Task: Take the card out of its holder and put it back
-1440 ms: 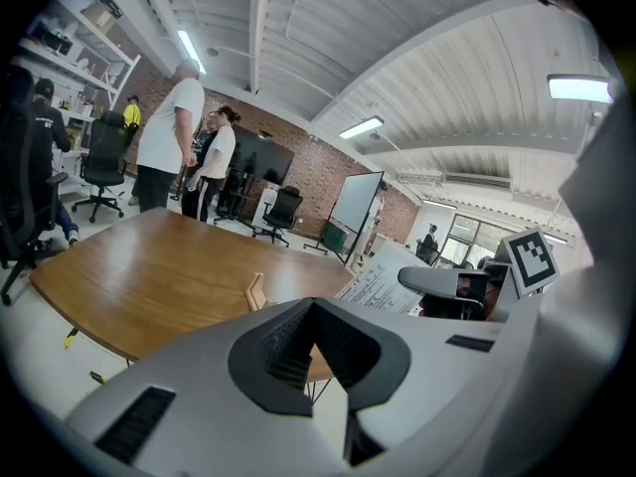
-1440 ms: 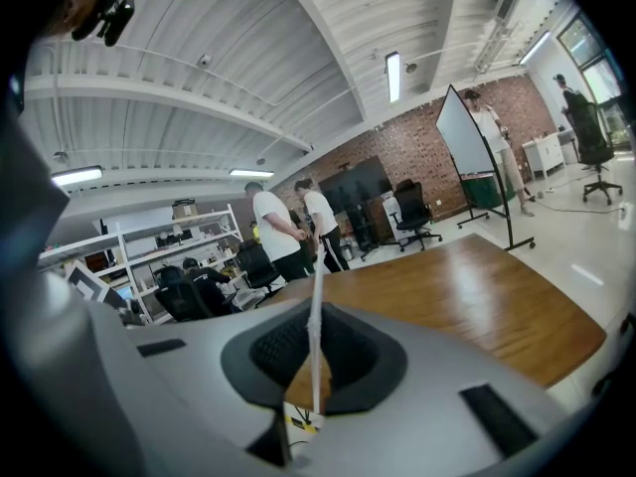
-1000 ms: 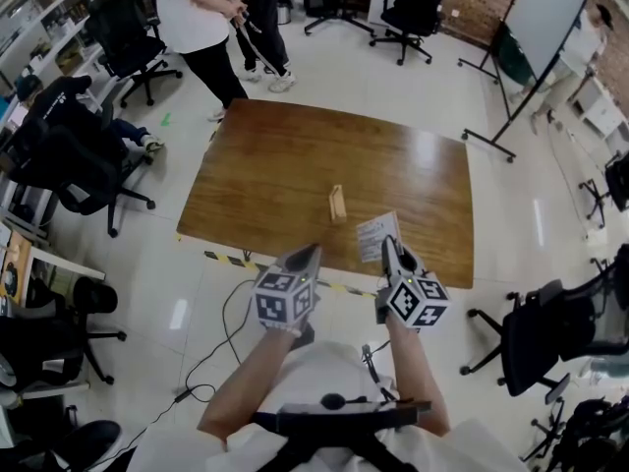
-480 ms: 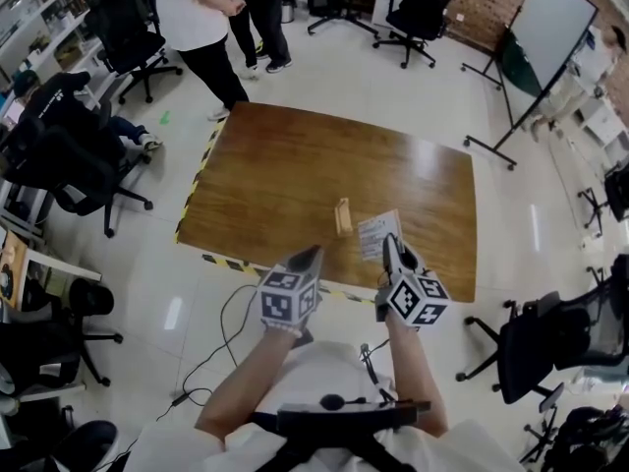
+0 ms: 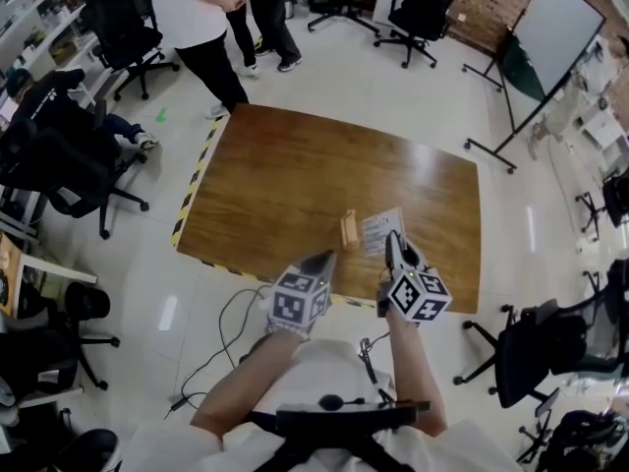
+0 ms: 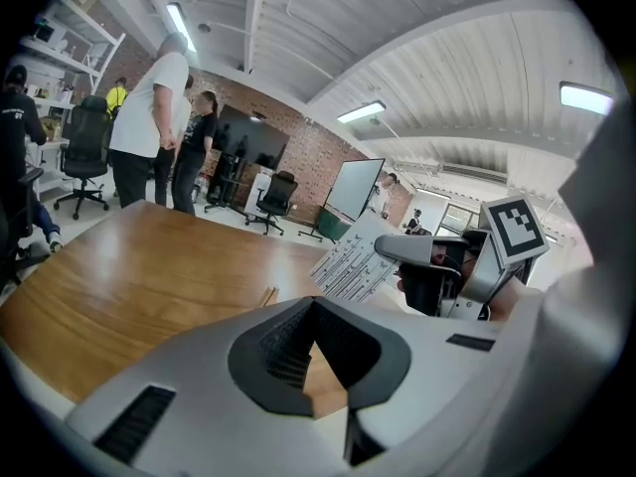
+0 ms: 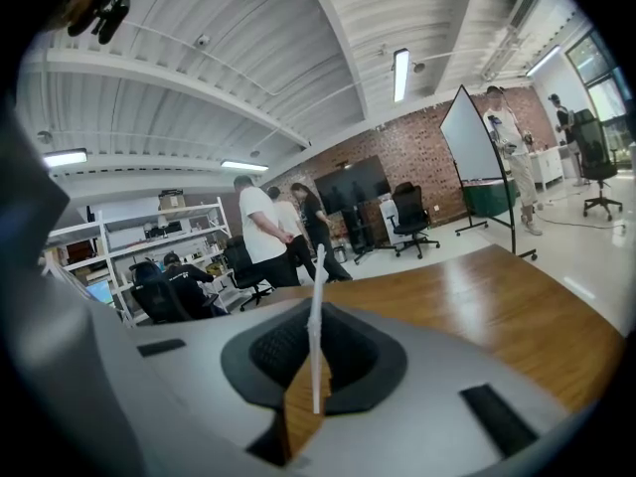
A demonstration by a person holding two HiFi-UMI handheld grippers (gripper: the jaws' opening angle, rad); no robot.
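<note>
A small wooden card holder stands on the brown wooden table, near its front edge. My right gripper is shut on a white printed card, held just to the right of the holder and apart from it. In the right gripper view the card stands edge-on between the jaws of the right gripper. My left gripper hovers over the front edge, left of the holder, shut and holding nothing. The left gripper view shows the card, the holder and the right gripper ahead of the left gripper.
Two people stand on the floor beyond the table's far left corner. Office chairs stand to the left and right, and a whiteboard at the far right. Black-yellow tape marks the floor along the table's left side.
Both grippers have moved forward over the table's front edge. The card, still in the right gripper, has come from short of the holder to right beside it.
</note>
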